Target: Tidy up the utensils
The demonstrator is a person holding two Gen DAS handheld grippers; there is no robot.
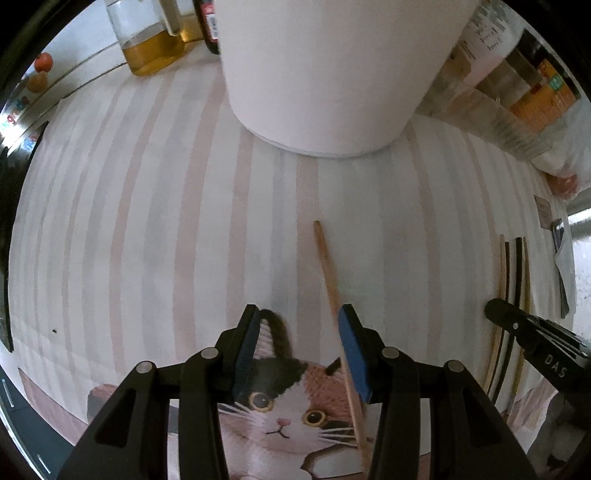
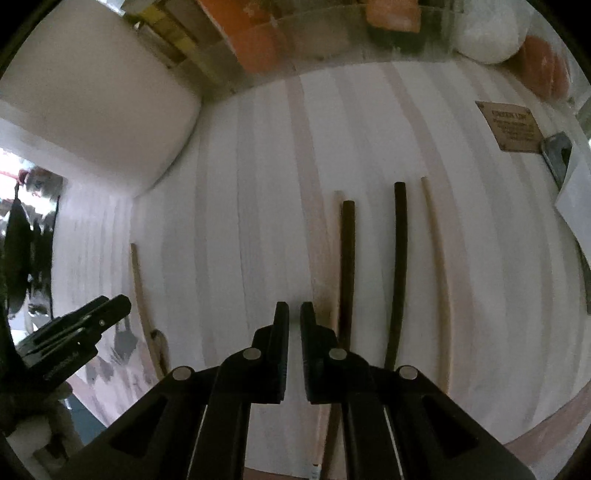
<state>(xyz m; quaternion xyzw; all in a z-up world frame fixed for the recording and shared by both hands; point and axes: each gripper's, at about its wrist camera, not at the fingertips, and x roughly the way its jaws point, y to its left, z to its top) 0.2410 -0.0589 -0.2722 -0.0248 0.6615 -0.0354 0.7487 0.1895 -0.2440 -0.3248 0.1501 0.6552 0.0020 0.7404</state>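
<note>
Left gripper (image 1: 299, 354), jaws wide, straddling one pale wooden chopstick (image 1: 334, 295) mid-bench, below the white cylindrical holder (image 1: 332, 74). Right gripper (image 2: 294, 350), jaws nearly closed and empty, beside four paired chopsticks (image 2: 399, 266) toward bench's right edge.

The letters "DAS" stand in white on the black body of the right gripper (image 1: 491, 310). Print on the brown card (image 2: 511, 127) and the bottle labels (image 1: 211, 22) is too blurred to read.

Striped cat mat (image 1: 147, 229); oil bottle (image 1: 147, 40); brown label (image 2: 511, 125).
</note>
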